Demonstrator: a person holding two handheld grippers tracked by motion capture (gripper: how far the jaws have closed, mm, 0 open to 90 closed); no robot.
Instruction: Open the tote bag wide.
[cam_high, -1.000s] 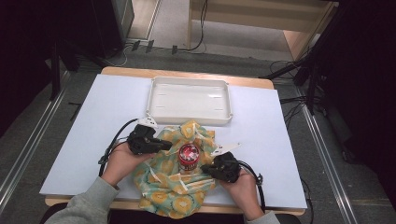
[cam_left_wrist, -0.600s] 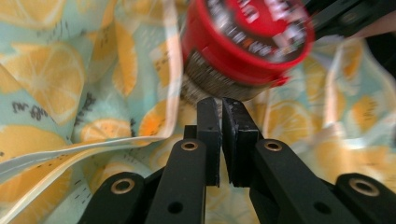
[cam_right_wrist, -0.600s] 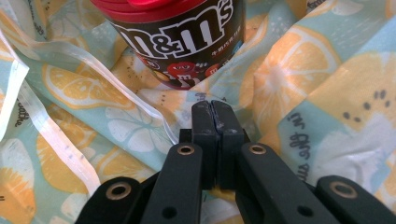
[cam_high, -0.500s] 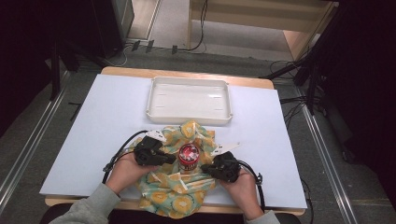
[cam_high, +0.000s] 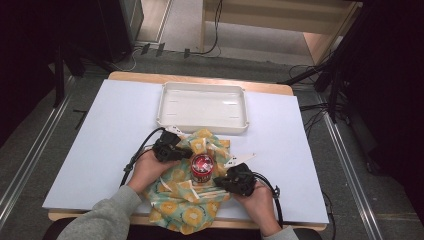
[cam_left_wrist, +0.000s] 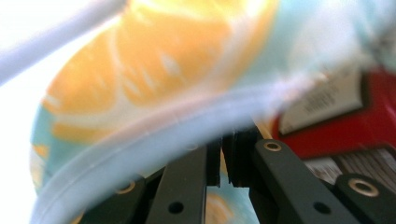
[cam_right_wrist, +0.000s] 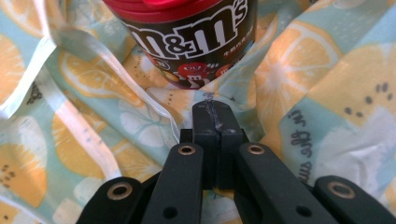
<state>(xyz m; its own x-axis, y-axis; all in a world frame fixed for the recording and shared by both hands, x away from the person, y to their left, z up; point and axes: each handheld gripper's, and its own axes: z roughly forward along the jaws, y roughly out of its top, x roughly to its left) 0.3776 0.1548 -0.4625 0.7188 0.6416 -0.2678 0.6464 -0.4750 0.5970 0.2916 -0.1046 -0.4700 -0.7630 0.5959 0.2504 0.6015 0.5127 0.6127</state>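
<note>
Both grippers were at work on the thin cloth printed with orange slices on pale blue-green (cam_high: 186, 202), which lay crumpled at the near edge of the white table (cam_high: 100, 135), with part of it hanging over that edge. The left gripper (cam_high: 186, 154) was at the left side of the cloth. In the left gripper view its black jaws stood pressed together, and a fold of the cloth with a pale hem rose from between them, so they were clamped on the cloth. The right gripper (cam_high: 220, 180) was at the right side of the cloth. In the right gripper view its jaws were also closed, with the cloth pinched between their tips (cam_right_wrist: 215, 112).

Between the two grippers a round brown candy can with a red lid (cam_high: 202, 167) stood upright on the middle of the cloth, just beside both of them. The cloth was gathered around its base.

Behind the cloth, near the far edge of the table, stood a white rectangular plastic tray (cam_high: 202, 122), and the far corner of the cloth reached almost to its near wall.
</note>
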